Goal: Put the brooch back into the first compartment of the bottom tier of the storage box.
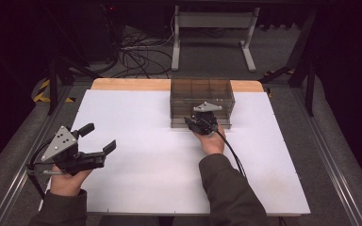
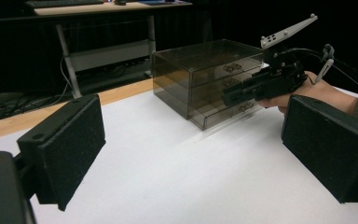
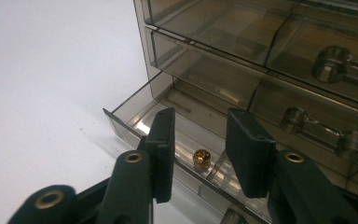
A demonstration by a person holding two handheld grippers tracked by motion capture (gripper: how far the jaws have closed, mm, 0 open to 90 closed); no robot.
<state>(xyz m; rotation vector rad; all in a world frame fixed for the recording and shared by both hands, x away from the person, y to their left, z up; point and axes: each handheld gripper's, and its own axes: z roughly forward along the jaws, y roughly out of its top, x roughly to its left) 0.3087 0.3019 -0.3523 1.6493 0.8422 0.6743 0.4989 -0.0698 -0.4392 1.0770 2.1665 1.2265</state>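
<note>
A smoky clear drawer cabinet [image 1: 201, 101] [image 2: 205, 79] [image 3: 261, 46] stands at the back middle of the white board [image 1: 146, 141]. Its bottom left drawer [image 3: 135, 116] is pulled out a little, and a small gold bead [image 3: 201, 158] lies inside it. My right gripper [image 1: 199, 123] [image 2: 228, 95] [image 3: 200, 121] hovers at that drawer's front, jaws apart, the bead below the gap and untouched by the pads. My left gripper [image 1: 99, 137] [image 2: 193, 144] rests at the board's left, wide open with nothing between its pads.
The other drawers have clear round knobs [image 3: 331, 63] and are pushed in. A strip of wooden tabletop [image 1: 132, 84] shows behind the board. Beyond the table stand a white metal frame [image 1: 212, 21] and tangled cables [image 1: 136, 54] on the floor.
</note>
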